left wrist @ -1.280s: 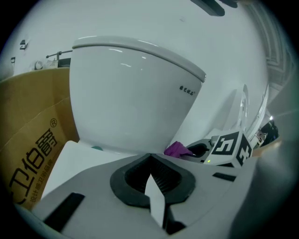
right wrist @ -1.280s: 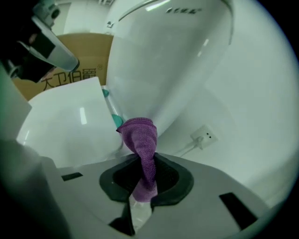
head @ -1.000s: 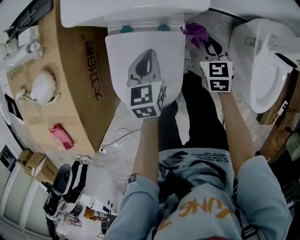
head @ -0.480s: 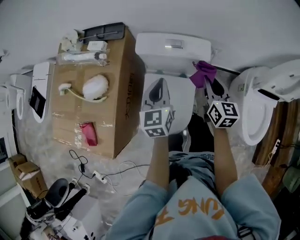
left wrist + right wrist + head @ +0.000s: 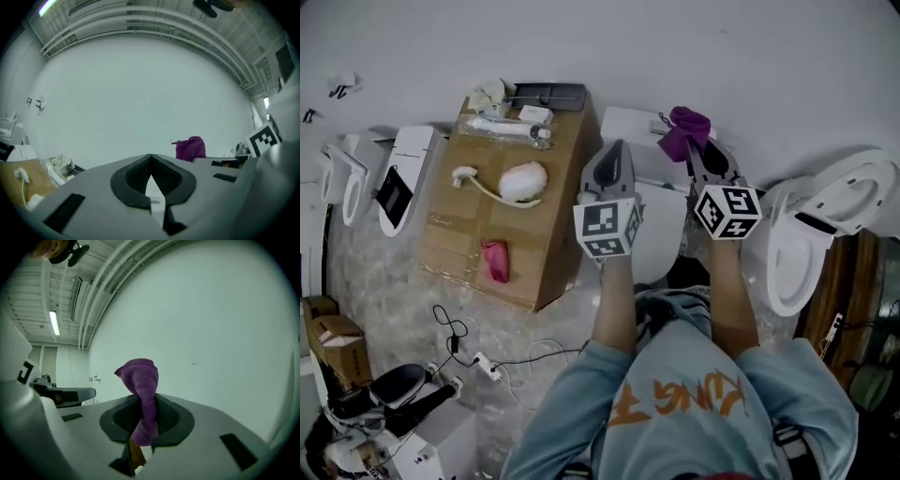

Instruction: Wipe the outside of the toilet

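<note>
A white toilet (image 5: 661, 239) with its lid down stands against the wall straight ahead, its tank (image 5: 633, 127) behind it. My right gripper (image 5: 701, 142) is raised above the tank's right end and is shut on a purple cloth (image 5: 684, 128), which sticks up from the jaws (image 5: 143, 394). My left gripper (image 5: 612, 150) is held up over the toilet's left side, shut with nothing in it (image 5: 151, 157). Both gripper views face the bare white wall.
A cardboard box (image 5: 506, 220) left of the toilet carries a white brush (image 5: 520, 183), a red rag (image 5: 495, 260) and bottles. A second toilet (image 5: 811, 234) with raised lid stands at right. Cables (image 5: 469, 352) and plastic sheeting lie on the floor.
Both grippers have risen from low over the toilet lid to above the tank. The head view has pulled back and up, showing the wall and the whole box.
</note>
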`<state>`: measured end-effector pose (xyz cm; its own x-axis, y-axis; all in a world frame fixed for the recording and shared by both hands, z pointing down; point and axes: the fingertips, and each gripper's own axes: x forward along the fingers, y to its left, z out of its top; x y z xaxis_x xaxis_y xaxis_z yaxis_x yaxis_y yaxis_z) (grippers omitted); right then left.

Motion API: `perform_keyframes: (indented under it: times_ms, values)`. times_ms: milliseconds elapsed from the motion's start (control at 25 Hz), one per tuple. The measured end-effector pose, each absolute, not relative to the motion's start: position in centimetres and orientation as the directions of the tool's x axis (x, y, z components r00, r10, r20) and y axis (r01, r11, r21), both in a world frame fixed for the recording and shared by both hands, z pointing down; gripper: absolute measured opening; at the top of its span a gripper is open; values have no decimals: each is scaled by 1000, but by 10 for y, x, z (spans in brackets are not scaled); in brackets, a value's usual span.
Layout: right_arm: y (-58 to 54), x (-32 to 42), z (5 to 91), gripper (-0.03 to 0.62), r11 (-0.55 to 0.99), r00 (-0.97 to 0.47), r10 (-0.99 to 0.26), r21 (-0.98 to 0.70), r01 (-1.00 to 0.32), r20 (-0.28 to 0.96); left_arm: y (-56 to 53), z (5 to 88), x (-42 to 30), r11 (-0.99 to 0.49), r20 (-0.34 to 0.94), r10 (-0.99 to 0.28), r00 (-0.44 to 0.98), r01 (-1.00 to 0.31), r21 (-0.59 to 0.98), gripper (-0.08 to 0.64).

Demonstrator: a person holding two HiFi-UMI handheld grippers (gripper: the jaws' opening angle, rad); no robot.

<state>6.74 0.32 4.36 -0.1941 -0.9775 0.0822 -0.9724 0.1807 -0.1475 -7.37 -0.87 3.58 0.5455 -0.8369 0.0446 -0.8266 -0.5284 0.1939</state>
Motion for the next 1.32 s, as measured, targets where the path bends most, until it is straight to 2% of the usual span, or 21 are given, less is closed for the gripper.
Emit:
perform_keyframes:
  times_ms: [400, 1320]
  values:
    - [-13, 26, -30, 78, 262, -263, -965, -68, -963, 1, -27, -39, -127, -446, -29, -895, 445, -892, 75, 23]
    - [-53, 10, -39, 78, 260, -260, -965, -28, -965, -31, -64, -35, -144, -444, -21, -896, 443, -896, 33, 23]
